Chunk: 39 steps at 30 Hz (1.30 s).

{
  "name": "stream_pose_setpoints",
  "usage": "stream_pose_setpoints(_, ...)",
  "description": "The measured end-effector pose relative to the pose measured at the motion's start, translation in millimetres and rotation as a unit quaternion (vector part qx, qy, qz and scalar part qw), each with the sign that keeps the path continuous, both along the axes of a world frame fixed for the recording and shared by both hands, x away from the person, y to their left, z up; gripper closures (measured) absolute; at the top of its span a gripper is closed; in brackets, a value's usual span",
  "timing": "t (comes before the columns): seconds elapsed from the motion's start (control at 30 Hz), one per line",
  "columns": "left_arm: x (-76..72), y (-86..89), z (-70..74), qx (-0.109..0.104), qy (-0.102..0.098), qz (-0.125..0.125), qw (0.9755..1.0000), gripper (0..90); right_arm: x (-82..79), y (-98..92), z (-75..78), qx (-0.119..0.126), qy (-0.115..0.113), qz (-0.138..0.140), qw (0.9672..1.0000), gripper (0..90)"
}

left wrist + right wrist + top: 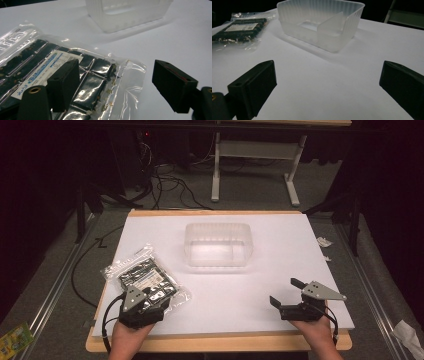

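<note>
A clear plastic bag [145, 279] of dark flat packs with a white label lies at the table's left. My left gripper [145, 304] sits at the bag's near end. In the left gripper view the bag [75, 75] runs under the left jaw, and its sealed edge lies between the jaws of the left gripper [117, 85], which stand wide apart and open, pressing nothing. A translucent ribbed container [218, 245] with a divider inside stands mid-table. My right gripper [286, 292] hovers open at the near right over bare table. The right gripper view shows its jaws [328, 85] wide apart, with the container [322, 25] ahead and the bag [239, 30] to the left.
The white tabletop [280, 250] has a wooden rim. Cables [170, 185] and a white frame's legs [255, 165] are on the floor behind it. Paper scraps [324, 241] lie off the right edge, and a green packet [15, 337] lies on the floor at the near left.
</note>
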State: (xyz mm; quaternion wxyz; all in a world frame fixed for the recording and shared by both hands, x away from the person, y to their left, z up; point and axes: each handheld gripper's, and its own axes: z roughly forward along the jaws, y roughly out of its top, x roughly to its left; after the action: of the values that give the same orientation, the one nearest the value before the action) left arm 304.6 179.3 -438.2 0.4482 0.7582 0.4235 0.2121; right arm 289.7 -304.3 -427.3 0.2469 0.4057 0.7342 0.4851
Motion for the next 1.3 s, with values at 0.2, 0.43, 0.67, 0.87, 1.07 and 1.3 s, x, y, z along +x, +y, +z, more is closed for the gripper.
stream_pose_setpoints(0.2,-1.5,2.6,-2.9,0.006,0.001,-0.007,1.0,22.8,-0.6,-0.5,1.3,0.002,0.0,-0.011,0.9999,1.0)
stream_pose_setpoints(0.43,-5.3,1.7,-1.5,0.012,-0.008,-0.019,0.9997,22.9,-0.5,-0.1,1.8,0.002,-0.001,-0.02,0.9998,1.1)
stream_pose_setpoints(0.67,1.0,8.2,-4.8,0.012,0.001,-0.005,0.9999,23.3,-0.1,-4.1,-0.6,0.002,0.004,-0.024,0.9997,1.9)
stream_pose_setpoints(0.87,7.3,19.2,-6.8,0.006,0.002,0.001,1.0,23.9,1.9,-0.1,-2.5,-0.004,0.008,-0.014,0.9999,2.1)
stream_pose_setpoints(1.07,13.9,28.8,-8.3,-0.005,0.004,0.023,0.9997,23.4,4.4,3.9,-3.7,-0.001,0.016,-0.015,0.9998,1.3)
stream_pose_setpoints(1.3,30.7,34.5,-10.8,-0.015,0.009,0.045,0.9988,23.6,0.4,2.6,-3.9,-0.001,0.015,-0.014,0.9998,2.0)
